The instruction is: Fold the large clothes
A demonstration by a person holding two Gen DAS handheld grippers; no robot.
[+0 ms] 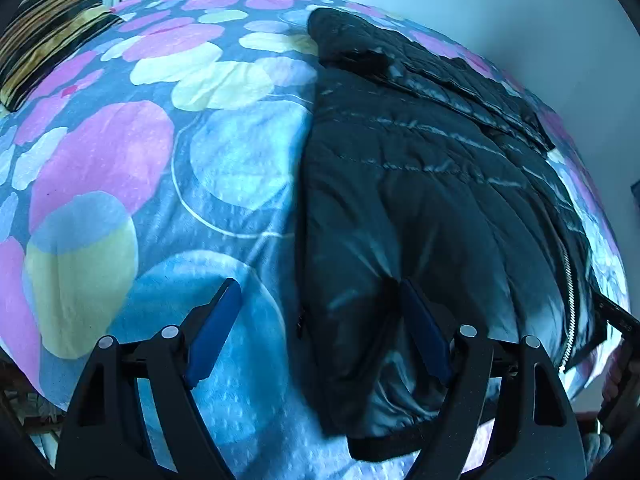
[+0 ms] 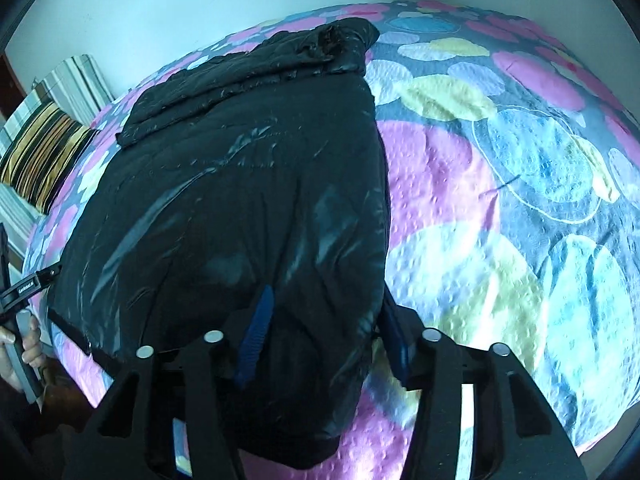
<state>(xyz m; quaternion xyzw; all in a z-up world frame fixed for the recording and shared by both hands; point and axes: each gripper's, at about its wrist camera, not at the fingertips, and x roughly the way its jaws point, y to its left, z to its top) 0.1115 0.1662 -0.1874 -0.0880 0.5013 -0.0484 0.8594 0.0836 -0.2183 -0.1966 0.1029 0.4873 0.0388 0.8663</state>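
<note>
The left gripper (image 1: 320, 320) points steeply downward, jaws spread wide. The right gripper (image 2: 326, 330) tilts down too, jaws half-parted.

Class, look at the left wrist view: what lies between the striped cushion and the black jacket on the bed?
Only bare bedspread with its coloured circles lies between the striped cushion and the black jacket; nothing else rests there in the left wrist view.

Left of the left tool (image 1: 318, 330): open bedspread (image 1: 120, 168), passable. Ahead and right: the jacket (image 1: 420, 184) obstructs. Right of the right tool (image 2: 326, 336): clear bedspread. Far left: striped pillow (image 2: 42, 152).
</note>
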